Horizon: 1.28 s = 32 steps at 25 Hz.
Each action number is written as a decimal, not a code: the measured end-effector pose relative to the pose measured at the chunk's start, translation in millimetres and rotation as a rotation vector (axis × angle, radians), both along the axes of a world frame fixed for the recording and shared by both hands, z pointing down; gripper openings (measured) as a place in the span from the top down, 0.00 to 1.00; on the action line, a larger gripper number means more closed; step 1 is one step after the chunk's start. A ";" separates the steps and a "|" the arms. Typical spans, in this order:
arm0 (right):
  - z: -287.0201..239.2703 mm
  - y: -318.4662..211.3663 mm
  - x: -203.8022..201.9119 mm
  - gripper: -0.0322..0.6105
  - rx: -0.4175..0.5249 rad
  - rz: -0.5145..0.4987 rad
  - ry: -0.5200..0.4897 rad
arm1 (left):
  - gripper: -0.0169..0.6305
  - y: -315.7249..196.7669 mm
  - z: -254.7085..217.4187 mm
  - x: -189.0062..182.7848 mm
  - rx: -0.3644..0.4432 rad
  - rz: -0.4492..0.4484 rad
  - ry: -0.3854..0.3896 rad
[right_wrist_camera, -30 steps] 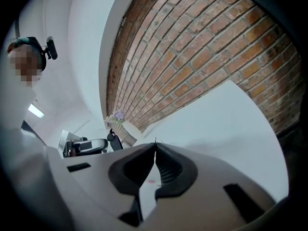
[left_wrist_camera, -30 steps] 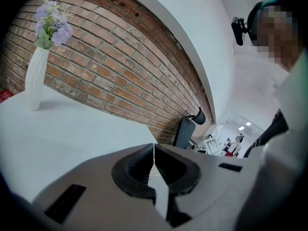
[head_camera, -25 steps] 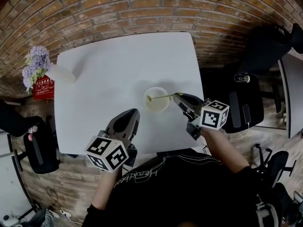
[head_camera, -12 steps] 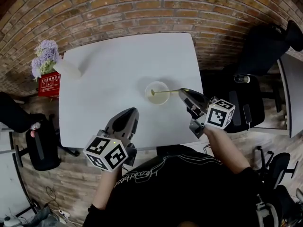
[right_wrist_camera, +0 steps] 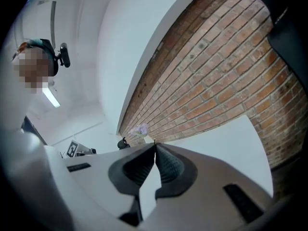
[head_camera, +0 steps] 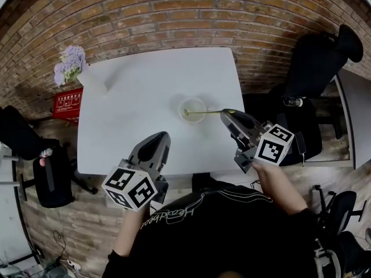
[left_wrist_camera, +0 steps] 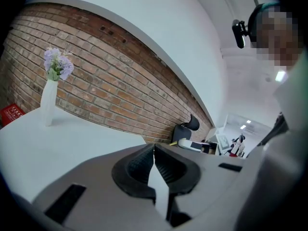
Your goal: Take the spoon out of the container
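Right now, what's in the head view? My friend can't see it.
The right tongs pinch the end of a spoon whose other end lies in a small container on a white table. The left tongs hang shut and empty near the table's front edge. A vase of purple flowers stands at the far left corner.
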State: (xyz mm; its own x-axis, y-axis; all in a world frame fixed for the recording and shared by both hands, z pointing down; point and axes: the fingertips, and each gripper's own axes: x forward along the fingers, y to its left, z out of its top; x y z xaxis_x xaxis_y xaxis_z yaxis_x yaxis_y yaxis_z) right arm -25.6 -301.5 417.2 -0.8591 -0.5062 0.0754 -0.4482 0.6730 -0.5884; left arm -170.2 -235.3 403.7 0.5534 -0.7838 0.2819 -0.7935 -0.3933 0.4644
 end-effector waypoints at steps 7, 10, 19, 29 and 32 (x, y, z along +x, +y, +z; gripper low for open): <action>-34.2 39.4 -8.0 0.95 0.079 -0.050 -0.003 | 0.96 25.4 -21.3 -0.2 0.048 -0.001 -0.009; -42.0 55.2 -9.9 0.95 0.099 -0.066 0.000 | 0.96 34.9 -29.2 2.1 0.068 0.008 -0.013; -48.9 84.1 -9.4 0.95 0.113 -0.080 0.002 | 0.96 56.5 -40.6 7.4 0.090 0.027 -0.020; -52.1 89.1 -4.4 0.95 0.130 -0.051 0.009 | 0.96 63.7 -44.4 16.0 0.095 0.057 -0.027; -51.2 90.3 -4.1 0.95 0.128 -0.052 0.009 | 0.96 64.5 -44.0 16.2 0.093 0.058 -0.029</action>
State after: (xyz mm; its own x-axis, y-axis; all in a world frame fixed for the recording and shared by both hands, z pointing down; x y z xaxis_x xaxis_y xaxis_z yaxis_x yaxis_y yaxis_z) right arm -29.7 -211.2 365.9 -0.8839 -0.4673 0.0204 -0.4156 0.7647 -0.4924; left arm -154.0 -170.8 359.7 0.5908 -0.7746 0.2259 -0.7812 -0.4791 0.4004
